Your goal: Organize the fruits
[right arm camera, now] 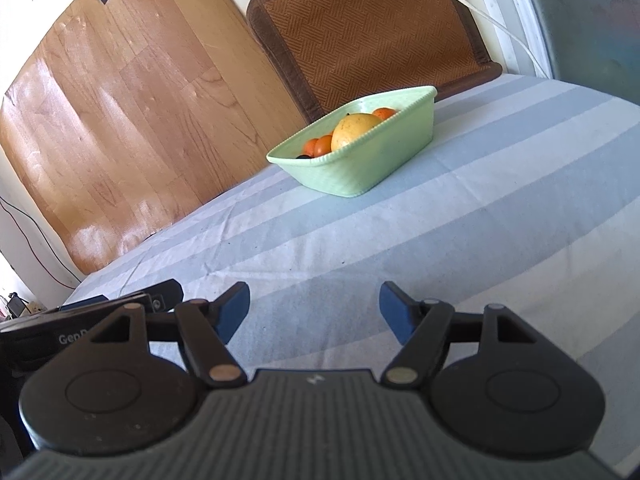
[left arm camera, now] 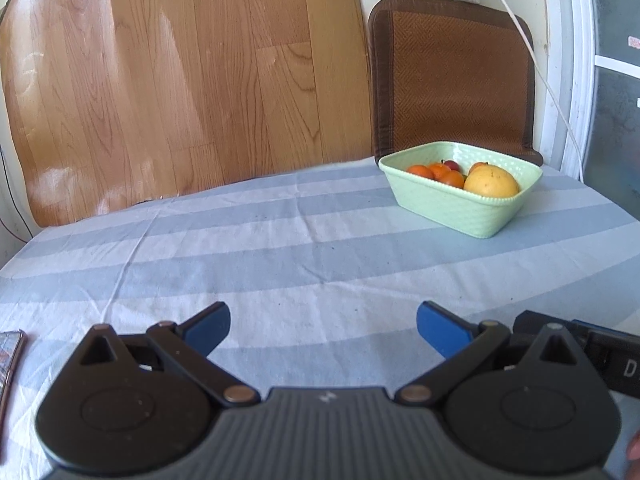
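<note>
A pale green basket (left arm camera: pixel 448 210) (right arm camera: pixel 360 164) stands at the far right of the striped tablecloth. In it lie a large yellow fruit (left arm camera: pixel 491 181) (right arm camera: pixel 354 130), several small oranges (left arm camera: pixel 438 172) (right arm camera: pixel 323 146) and a dark red fruit (left arm camera: pixel 452 165). My left gripper (left arm camera: pixel 323 330) hovers low over the cloth near the front, open, nothing between its blue pads. My right gripper (right arm camera: pixel 315 309) is open too and empty, well short of the basket. Each gripper's black body shows at the edge of the other's view.
A brown woven mat (left arm camera: pixel 452 76) leans on the wall behind the basket. A wood-grain sheet (left arm camera: pixel 180 80) covers the wall at left. A white cable (left arm camera: pixel 532 52) hangs at right. A flat object (left arm camera: pixel 10 364) lies at the cloth's left front edge.
</note>
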### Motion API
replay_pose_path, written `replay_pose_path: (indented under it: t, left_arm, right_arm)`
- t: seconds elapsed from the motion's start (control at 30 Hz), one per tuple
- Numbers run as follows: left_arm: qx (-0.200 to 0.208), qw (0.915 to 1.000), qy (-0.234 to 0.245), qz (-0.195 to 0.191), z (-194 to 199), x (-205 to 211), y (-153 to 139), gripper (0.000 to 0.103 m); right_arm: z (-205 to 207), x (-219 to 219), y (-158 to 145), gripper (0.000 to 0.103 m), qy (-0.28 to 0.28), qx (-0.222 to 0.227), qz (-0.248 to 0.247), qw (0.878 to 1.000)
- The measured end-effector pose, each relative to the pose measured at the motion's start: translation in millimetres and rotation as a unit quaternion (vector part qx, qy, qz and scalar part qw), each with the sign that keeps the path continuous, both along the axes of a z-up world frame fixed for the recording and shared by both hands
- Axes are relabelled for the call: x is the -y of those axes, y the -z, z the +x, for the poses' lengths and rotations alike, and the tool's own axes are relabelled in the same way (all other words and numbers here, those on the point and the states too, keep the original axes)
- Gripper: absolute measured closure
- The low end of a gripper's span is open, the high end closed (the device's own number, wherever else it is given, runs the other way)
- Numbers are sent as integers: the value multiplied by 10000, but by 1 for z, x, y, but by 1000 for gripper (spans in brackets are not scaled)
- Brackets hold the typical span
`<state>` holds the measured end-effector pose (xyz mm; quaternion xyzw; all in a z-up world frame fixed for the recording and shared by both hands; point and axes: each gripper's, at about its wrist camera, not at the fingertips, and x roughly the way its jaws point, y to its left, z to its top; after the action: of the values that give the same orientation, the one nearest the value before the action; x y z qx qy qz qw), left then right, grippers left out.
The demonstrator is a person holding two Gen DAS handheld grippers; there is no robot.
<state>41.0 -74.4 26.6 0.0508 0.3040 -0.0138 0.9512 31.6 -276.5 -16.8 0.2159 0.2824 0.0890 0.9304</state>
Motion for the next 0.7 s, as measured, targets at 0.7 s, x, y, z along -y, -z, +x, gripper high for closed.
replay_pose_path:
  t: [0.7]
  left_arm:
    - [-202,9996,-107,167,6,1,7,0]
  right_arm:
    - [2,1,1,29,1,-56,40,10000]
